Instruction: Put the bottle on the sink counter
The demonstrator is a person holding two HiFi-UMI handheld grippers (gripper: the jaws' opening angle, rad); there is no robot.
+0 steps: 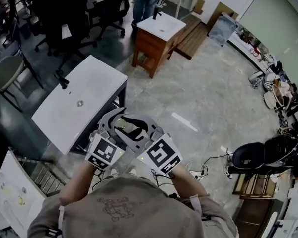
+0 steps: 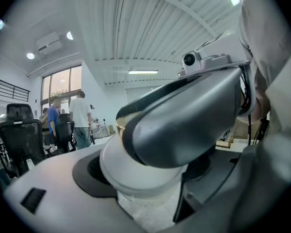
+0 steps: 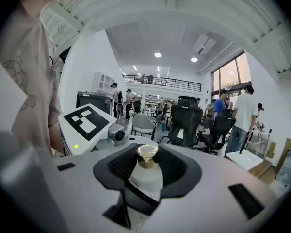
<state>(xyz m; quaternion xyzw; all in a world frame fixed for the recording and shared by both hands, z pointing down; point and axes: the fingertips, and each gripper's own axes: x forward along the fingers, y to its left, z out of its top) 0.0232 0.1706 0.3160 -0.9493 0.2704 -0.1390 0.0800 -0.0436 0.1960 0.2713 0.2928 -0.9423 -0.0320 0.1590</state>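
A white bottle (image 3: 146, 178) with a gold cap (image 3: 147, 154) stands upright between the dark pads of my right gripper (image 3: 146, 169), which presses on its shoulder. In the left gripper view the bottle's round white body (image 2: 136, 176) sits between the wide-spread jaws of my left gripper (image 2: 145, 183), and one grey jaw of the right gripper crosses over it. Both grippers meet in front of my chest in the head view, left gripper (image 1: 118, 121) and right gripper (image 1: 135, 129) around the bottle (image 1: 133, 125). The white sink counter (image 1: 92, 86), with a drain and a black tap, stands ahead to the left.
A wooden cabinet with a white sink top (image 1: 159, 28) stands farther ahead. Black office chairs (image 1: 64, 14) and standing people fill the back left. A black chair (image 1: 253, 155) and floor cables (image 1: 208, 165) lie at the right. A wire rack (image 1: 42, 177) sits near my left.
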